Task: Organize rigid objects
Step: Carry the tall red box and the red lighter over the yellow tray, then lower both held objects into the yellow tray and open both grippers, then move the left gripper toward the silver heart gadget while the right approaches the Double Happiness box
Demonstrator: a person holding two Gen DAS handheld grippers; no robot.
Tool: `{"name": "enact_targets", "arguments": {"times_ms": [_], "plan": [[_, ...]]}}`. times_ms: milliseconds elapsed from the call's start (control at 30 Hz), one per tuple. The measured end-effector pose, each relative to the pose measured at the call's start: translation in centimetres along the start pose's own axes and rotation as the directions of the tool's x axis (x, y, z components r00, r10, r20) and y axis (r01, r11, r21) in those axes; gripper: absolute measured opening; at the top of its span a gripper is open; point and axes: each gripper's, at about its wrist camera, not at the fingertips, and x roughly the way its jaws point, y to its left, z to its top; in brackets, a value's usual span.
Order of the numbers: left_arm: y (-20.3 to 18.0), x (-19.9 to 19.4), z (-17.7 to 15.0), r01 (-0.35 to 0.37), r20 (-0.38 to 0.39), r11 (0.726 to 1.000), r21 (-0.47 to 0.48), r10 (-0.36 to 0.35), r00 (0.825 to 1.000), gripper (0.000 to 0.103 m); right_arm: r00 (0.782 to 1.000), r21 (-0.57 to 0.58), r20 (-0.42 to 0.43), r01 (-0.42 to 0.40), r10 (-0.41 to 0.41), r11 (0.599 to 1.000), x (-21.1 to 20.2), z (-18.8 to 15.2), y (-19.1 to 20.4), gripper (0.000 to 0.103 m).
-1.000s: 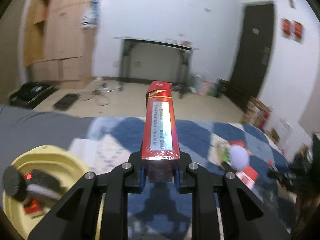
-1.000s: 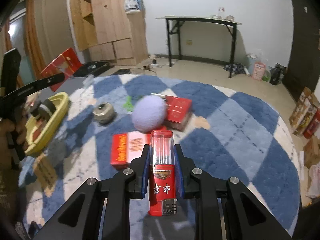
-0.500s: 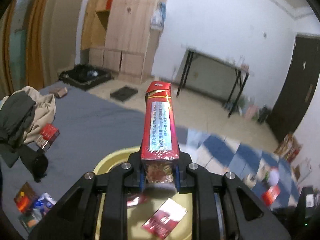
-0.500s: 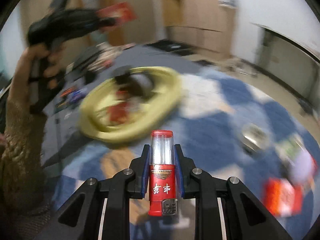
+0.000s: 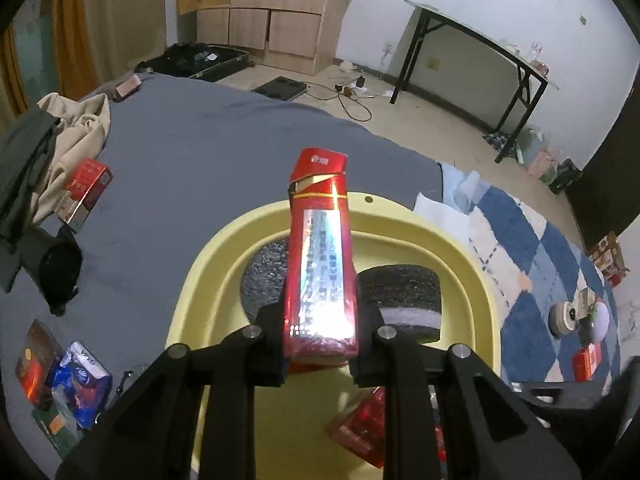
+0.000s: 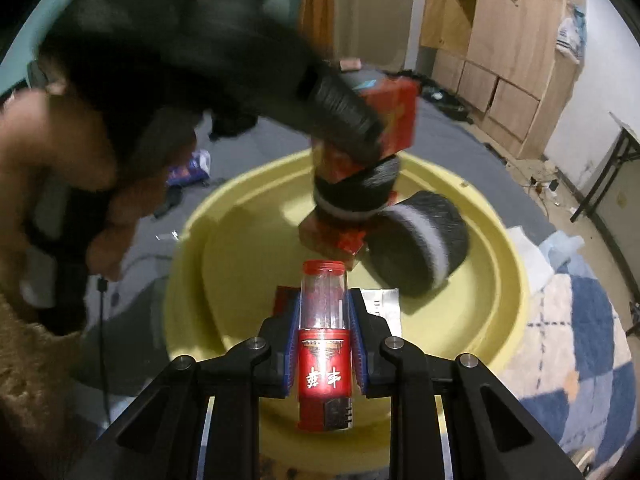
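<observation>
- Left wrist view: left hand-held gripper point(image 5: 320, 336) clamped on a tall red cardboard carton with a silver label point(image 5: 320, 256), pointing up and away over a round pale-yellow plastic basin point(image 5: 472, 264).
- Inside the basin: two black foam discs with white bands point(image 5: 400, 300) and a flat red packet point(image 5: 360, 428) near the lower rim.
- Basin resting on a bed with a grey cover point(image 5: 192, 160), beside the edge of a blue-and-white checked blanket point(image 5: 528, 248).
- Small red box point(image 5: 86, 188) lying toward the left edge of the bed, well apart from the basin.
- Right wrist view: right hand-held gripper point(image 6: 324, 344) clamped on a red lighter with a clear cap point(image 6: 324, 340), above the near rim of the basin.
- A person's hand point(image 6: 60, 168), blurred, at left.
</observation>
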Motion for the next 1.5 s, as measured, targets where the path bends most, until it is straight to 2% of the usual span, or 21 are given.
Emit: {"name": "enact_targets", "arguments": {"times_ms": [67,133,233,300,367,400,533,600,667,767,800,867,933,967,1067,1133,1167,1233,1333,1433,1500], "plan": [[-0.3,-0.4,0.0,0.015,0.012,1.0,-0.004,-0.015,1.0,0.023,1.0,-0.007,-0.022,0.012,-0.012,1.0,1.1,0.1,0.3,0.022],[-0.6,-0.3,0.2,-0.006,-0.003,1.0,0.007,0.006,1.0,0.024,0.999,-0.006,-0.039,0.013,-0.014,1.0,2.2,-0.2,0.4,0.022],[-1.0,-0.5,0.2,-0.005,-0.009,1.0,0.021,0.005,1.0,0.024,0.999,-0.011,-0.033,0.029,-0.029,1.0,3.5,-0.1,0.6,0.022],[-1.7,-0.8,0.0,-0.011,-0.023,0.998,0.064,0.012,1.0,0.024,0.999,-0.011,-0.022,0.037,-0.037,0.999,3.6,0.0,0.6,0.022],[-2.5,-1.7,-0.1,0.071,-0.012,0.994,0.088,-0.07,0.997,0.024,0.999,-0.015,-0.017,0.045,-0.045,0.999,3.7,-0.3,0.3,0.022],[-2.7,-1.8,-0.1,0.086,-0.009,0.992,0.093,-0.085,0.996,0.024,0.999,-0.01,-0.017,0.05,-0.051,0.999,3.9,-0.2,0.3,0.022],[-3.2,-0.5,-0.2,0.053,-0.049,0.993,0.103,-0.048,0.998,0.025,0.999,0.006,-0.011,0.045,-0.045,0.999,3.7,-0.4,0.3,0.022],[-3.0,-0.1,-0.1,0.034,-0.053,0.995,0.096,-0.029,0.998,0.033,0.999,0.008,-0.005,0.048,-0.048,0.999,4.1,-0.4,0.3,0.022],[-3.0,0.2,-0.1,0.011,-0.057,0.996,0.091,-0.006,0.998,0.055,0.999,0.004,-0.001,0.049,-0.049,0.999,3.7,-0.7,0.4,0.022],[-3.1,0.5,-0.1,-0.002,-0.059,0.996,0.09,0.007,0.998,0.074,0.999,-0.001,0.005,0.05,-0.05,0.999,3.5,-0.8,0.5,0.022],[-3.1,0.4,-0.1,-0.01,-0.056,0.996,0.089,0.015,0.998,0.077,0.999,-0.003,0.007,0.052,-0.052,0.999,3.5,-0.8,0.5,0.023],[-3.1,-0.3,0.0,-0.019,-0.033,0.996,0.087,0.022,0.999,0.083,0.998,-0.011,0.016,0.061,-0.061,0.998,2.9,-1.0,0.5,0.032],[-2.9,-1.3,0.4,-0.01,0.006,0.998,0.063,0.01,1.0,0.093,0.997,-0.013,0.025,0.071,-0.071,0.997,2.9,-1.2,0.7,0.058],[-2.8,-1.9,0.5,-0.011,0.032,0.999,0.051,0.009,0.999,0.099,0.997,-0.011,0.029,0.066,-0.065,0.998,2.9,-1.3,0.9,0.06],[-3.0,-3.5,0.8,-0.013,0.092,0.999,0.032,0.01,0.996,0.102,0.999,-0.006,0.029,0.041,-0.041,0.999,2.2,-1.8,1.0,0.064],[-3.6,-4.8,0.9,0.014,0.134,0.999,0.045,-0.02,0.991,0.103,0.998,0.009,0.044,0.05,-0.05,0.999,1.2,-2.0,0.9,0.087],[-3.9,-5.2,1.0,0.032,0.148,0.998,0.052,-0.04,0.988,0.103,0.997,0.033,0.054,0.056,-0.057,0.998,0.2,-2.2,0.5,0.093],[-5.2,-6.2,1.1,0.105,0.185,0.991,0.082,-0.119,0.976,0.103,0.996,0.072,0.065,0.061,-0.066,0.996,-1.5,-2.6,-0.2,0.096],[-6.8,-6.8,1.3,0.166,0.209,0.98,0.112,-0.187,0.96,0.103,0.986,0.171,0.116,0.098,-0.119,0.98,-6.8,-4.0,-2.1,0.101],[-8.2,-7.6,1.4,0.208,0.249,0.971,0.116,-0.231,0.941,0.103,0.947,0.305,0.165,0.217,-0.276,0.927,-13.1,-6.9,-4.6,0.103],[-8.8,-8.3,1.4,0.228,0.278,0.967,0.117,-0.252,0.927,0.103,0.912,0.387,0.141,0.307,-0.385,0.869,-16.8,-9.4,-6.1,0.103]]}}
